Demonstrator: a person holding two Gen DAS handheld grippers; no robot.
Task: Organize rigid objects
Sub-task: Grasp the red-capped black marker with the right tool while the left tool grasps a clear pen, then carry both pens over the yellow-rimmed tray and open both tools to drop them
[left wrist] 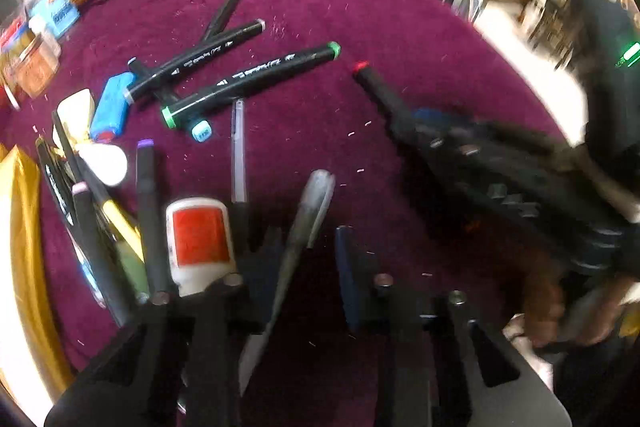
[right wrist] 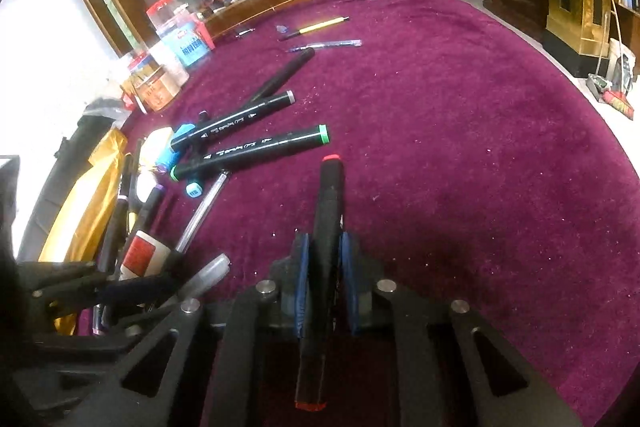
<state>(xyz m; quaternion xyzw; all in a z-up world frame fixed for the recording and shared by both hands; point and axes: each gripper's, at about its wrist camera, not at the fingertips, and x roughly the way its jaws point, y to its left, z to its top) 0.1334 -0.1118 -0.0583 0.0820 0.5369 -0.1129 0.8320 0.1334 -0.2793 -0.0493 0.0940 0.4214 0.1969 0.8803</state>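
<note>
Right wrist view: the right gripper (right wrist: 325,281) is seen at 6 o'clock, its blue-padded fingers (right wrist: 303,277) pinching a red-capped black marker (right wrist: 329,227) at mid-barrel. One red end projects toward 12 o'clock over the maroon tablecloth (right wrist: 460,155); the other end runs back toward the camera. A green-capped marker (right wrist: 252,151) and a grey-capped marker (right wrist: 234,121) are laid side by side at 10 o'clock of the held marker, apart from it. A clear pen (right wrist: 202,213) is laid at 9 o'clock. A white glue bottle with red label (right wrist: 142,255) is seen near the lower left, beside the left gripper's body.

Left wrist view: the left gripper (left wrist: 308,259) is seen at 6 o'clock, with a silver-grey pen (left wrist: 308,215) held between its fingers (left wrist: 348,267); the pen is tilted, its cap toward 12 o'clock. The grip contact is blurred, but the fingers are set narrowly about the pen. The glue bottle (left wrist: 199,243) is located at 9 o'clock of the pen, just beside the gripper. A blue eraser (left wrist: 112,105) is placed at 10 o'clock.
</note>
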